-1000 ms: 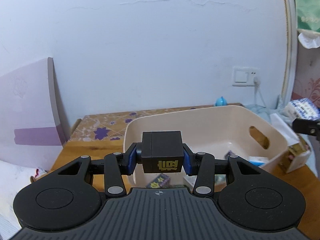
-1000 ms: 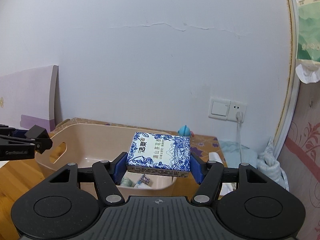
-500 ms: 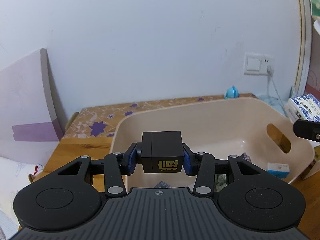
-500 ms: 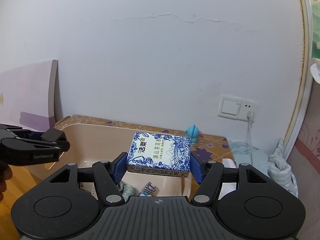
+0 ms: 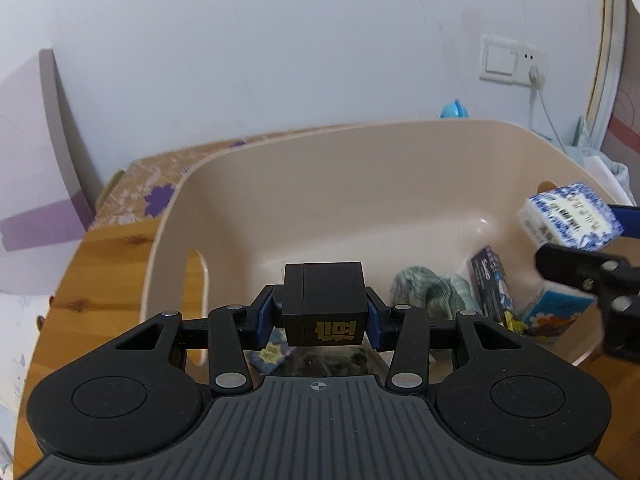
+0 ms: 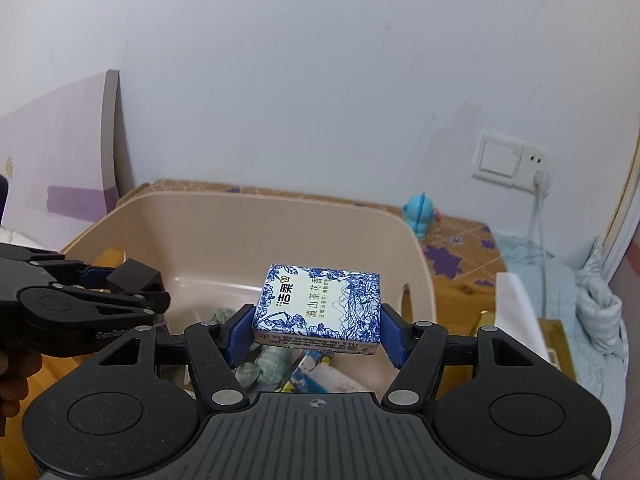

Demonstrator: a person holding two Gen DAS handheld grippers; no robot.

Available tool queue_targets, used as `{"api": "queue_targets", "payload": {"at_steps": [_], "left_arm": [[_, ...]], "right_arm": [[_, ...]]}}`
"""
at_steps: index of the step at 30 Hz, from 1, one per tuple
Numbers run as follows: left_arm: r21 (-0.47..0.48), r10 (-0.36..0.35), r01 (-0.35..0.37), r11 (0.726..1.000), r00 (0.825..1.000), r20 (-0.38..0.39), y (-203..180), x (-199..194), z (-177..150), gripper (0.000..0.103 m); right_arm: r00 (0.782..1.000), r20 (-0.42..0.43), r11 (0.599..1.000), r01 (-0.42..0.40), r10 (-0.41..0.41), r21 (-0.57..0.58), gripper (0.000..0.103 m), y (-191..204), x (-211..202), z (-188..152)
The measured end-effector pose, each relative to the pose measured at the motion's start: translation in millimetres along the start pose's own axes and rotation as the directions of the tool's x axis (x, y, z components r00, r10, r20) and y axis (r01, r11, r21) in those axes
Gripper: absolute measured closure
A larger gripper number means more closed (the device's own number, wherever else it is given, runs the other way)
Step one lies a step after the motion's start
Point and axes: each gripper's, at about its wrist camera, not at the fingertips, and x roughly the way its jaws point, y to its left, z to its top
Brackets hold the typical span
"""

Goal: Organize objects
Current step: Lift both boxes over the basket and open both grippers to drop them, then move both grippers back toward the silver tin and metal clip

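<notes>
Bin: a big beige plastic bin [image 5: 360, 184] with round corners and cut-out handle holes sits on the brown wooden surface [image 5: 108, 272].
In the bin: a crumpled green and white soft packet [image 5: 432, 292], a dark flat packet with purple print [image 5: 490, 280] that stands on its edge, a blue and white small box with an orange flower [image 5: 554, 314], and a small packet with a yellow star [image 5: 270, 354] near the front wall.
Left gripper: the left gripper [image 5: 325, 316] squeezes a small black cube box with gold letters [image 5: 325, 304] between its blue pads. It holds the cube over the front part of the bin.
Right gripper: the right gripper [image 6: 316, 330] squeezes a flat blue and white tissue pack with flower print [image 6: 318, 306] between its blue pads. It holds the pack over the bin, above the things inside.
Change: a second ago both grippers were farther back and higher, and the bin looked small. Now both have come closer and tipped down, so the bin fills the view and more of its bottom shows. Both grips are the same as before.
Looks and feel: the bin is smooth and a bit shiny. The cube has hard flat sides. The tissue pack is in shiny wrap.
Around: a small blue toy figure [image 6: 418, 216] stands behind the bin. A white wall switch and plug [image 6: 512, 160] is on the white wall.
</notes>
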Motion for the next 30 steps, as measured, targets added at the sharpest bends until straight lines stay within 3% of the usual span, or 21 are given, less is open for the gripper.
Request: {"api": "queue_targets", "payload": {"at_steps": [8,10,11,16,18,30], "left_arm": [[0.015,-0.019,0.019,1.0,1.0,-0.022,-2,4,-3,0.057],[0.01,-0.023,0.023,1.0,1.0,-0.016,0,2,-2,0.051],[0.014,-0.018,0.018,1.0,1.0,-0.01,-1,1,-2,0.042],[0.05,-0.018,0.016,0.999,0.999,0.045,-6,-9,-3,0.03],[0.053,-0.002,-0.002,0.999,0.998,0.07,-7,-15,-3,0.018],[0.038,0.031,-0.037,0.999,0.987,0.158,-8,-51,-8,0.013]], "right_arm": [[0.997,-0.072,0.999,-0.027,0.026,-0.017,0.04,5,17,-5],[0.996,-0.081,1.0,-0.028,0.027,-0.011,0.04,3,18,-5],[0.997,-0.077,1.0,-0.02,0.019,-0.018,0.038,4,18,-5],[0.999,-0.051,1.0,-0.015,0.014,-0.026,0.029,3,11,-5],[0.999,-0.039,1.0,-0.012,0.011,-0.026,0.027,2,7,-4],[0.999,0.045,1.0,0.007,-0.008,0.017,0.007,-14,-33,-4]]}}
